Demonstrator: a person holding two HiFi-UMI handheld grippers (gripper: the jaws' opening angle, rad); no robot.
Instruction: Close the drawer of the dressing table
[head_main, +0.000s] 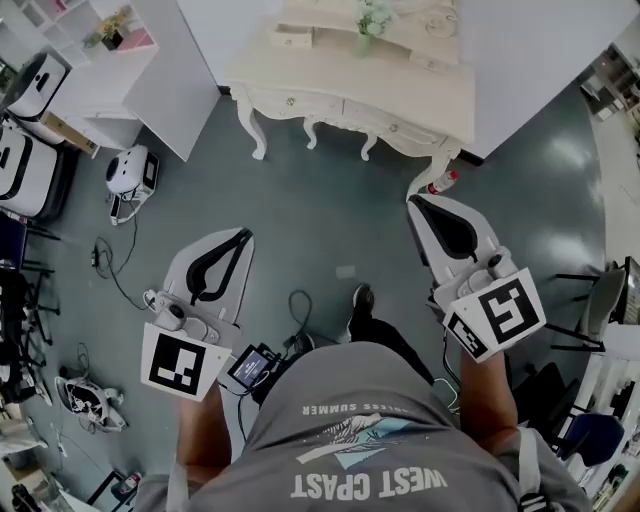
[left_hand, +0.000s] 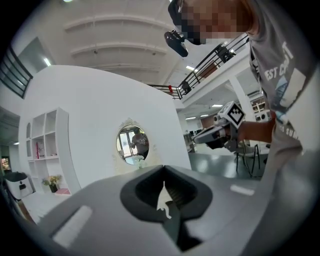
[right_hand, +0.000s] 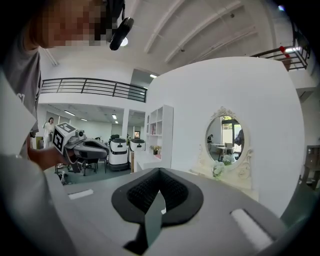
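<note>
The dressing table (head_main: 350, 85) stands ahead of us, its back cut off. We cannot tell if its drawers (head_main: 385, 123) are open. Our left claw (head_main: 243, 233) and right claw (head_main: 418, 201) are squeezed shut, holding nothing, well apart from it.

Cream-white dressing table (head_main: 300, 78) — dull grey-green floor (head_main: 320, 220), white walls (head_main: 530, 50).

Left gripper (head_main: 240, 238), right gripper (head_main: 420, 205) held forward, side by side; jaws closed, empty.

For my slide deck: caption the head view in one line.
Left gripper and right gripper, both shut and empty, held over the grey floor short of the cream dressing table.
</note>
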